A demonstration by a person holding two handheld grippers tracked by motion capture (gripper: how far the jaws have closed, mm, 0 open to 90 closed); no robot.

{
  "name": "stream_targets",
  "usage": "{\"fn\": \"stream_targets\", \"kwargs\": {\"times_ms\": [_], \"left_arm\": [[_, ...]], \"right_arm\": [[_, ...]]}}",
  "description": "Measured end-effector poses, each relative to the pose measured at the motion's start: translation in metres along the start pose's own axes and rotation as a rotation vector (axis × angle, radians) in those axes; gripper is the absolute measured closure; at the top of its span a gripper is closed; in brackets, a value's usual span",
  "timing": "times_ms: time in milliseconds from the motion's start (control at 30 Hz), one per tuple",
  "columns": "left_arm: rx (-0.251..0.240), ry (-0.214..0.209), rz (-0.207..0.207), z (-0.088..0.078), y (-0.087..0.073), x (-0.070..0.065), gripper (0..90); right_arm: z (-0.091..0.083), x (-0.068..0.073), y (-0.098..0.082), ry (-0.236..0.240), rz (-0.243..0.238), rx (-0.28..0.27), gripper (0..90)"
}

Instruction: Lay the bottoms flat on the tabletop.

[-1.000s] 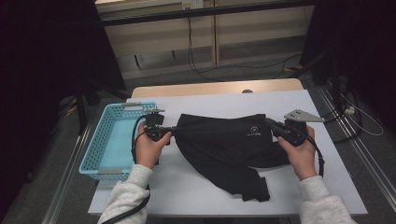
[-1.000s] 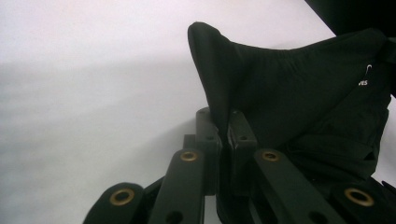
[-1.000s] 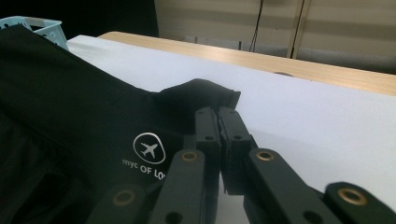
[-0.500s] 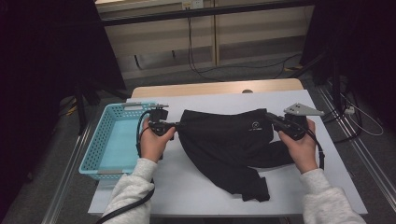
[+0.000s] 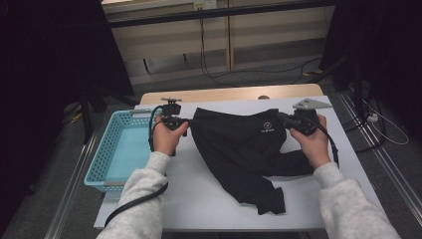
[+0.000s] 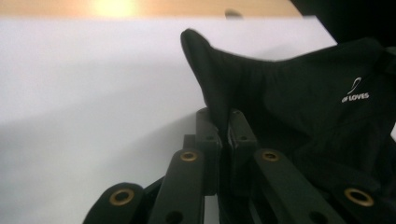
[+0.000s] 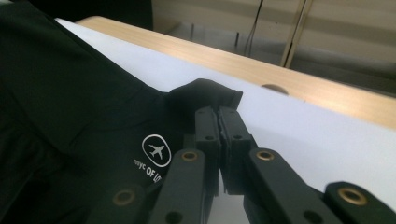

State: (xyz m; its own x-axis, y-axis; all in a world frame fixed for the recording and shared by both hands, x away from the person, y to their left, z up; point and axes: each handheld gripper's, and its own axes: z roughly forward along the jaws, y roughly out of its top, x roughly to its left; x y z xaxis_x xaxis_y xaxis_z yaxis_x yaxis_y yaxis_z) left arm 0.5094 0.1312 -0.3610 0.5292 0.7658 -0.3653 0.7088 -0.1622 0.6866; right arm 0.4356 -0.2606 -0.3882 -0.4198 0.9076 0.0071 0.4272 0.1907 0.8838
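Black cloth, the garment (image 5: 249, 149) lay spread on the white worktop (image 5: 209, 194), one tail hanging toward its near edge. My left gripper (image 5: 185, 120) and right gripper (image 5: 279, 117) each had fingers clenched on a top corner. Since a second before, both corners had travelled farther from me. The blue basket (image 5: 102, 159) sat left; bare worktop lay nearer me.
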Motion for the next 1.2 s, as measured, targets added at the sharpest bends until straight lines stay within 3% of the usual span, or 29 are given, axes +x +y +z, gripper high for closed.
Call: {"fn": "stream_targets", "kwargs": {"times_ms": [67,133,200,233,267,400,467,567,700,933,1200], "left_arm": [[-0.041,0.023,0.017,0.002,0.022,-0.001,86.2],[-0.105,0.052,0.04,0.006,0.039,-0.001,80.1],[-0.122,0.075,0.041,0.013,0.045,-0.003,47.0],[-0.114,0.074,0.042,0.014,0.042,-0.005,37.7],[-0.099,0.071,0.049,0.016,0.037,-0.008,38.0],[-0.028,0.042,0.065,0.023,0.006,-0.012,29.9],[0.001,0.035,0.06,0.024,-0.009,-0.012,25.7],[0.023,0.019,0.084,0.022,-0.03,-0.018,24.1],[0.038,0.001,0.117,0.02,-0.052,-0.026,21.6],[0.06,-0.011,0.175,0.014,-0.081,-0.036,19.6],[0.054,-0.027,0.202,0.012,-0.105,-0.042,19.3]], "right_arm": [[0.013,-0.007,0.024,-0.057,-0.02,-0.008,88.4],[0.024,-0.013,0.047,-0.128,0.005,-0.039,86.6],[0.032,-0.016,0.059,-0.185,0.06,-0.068,77.3],[0.035,-0.015,0.061,-0.176,0.073,-0.065,71.0],[0.035,-0.012,0.059,-0.175,0.059,-0.044,69.6],[0.029,0.007,0.03,-0.113,0.008,0.039,57.7],[0.021,0.015,0.011,-0.065,0.012,0.063,54.2],[0.006,0.03,-0.015,-0.042,-0.019,0.089,46.4],[-0.012,0.047,-0.04,0.001,-0.012,0.11,37.3],[-0.034,0.065,-0.068,0.029,-0.015,0.121,31.6],[-0.044,0.068,-0.082,0.043,-0.005,0.125,30.1]]}}
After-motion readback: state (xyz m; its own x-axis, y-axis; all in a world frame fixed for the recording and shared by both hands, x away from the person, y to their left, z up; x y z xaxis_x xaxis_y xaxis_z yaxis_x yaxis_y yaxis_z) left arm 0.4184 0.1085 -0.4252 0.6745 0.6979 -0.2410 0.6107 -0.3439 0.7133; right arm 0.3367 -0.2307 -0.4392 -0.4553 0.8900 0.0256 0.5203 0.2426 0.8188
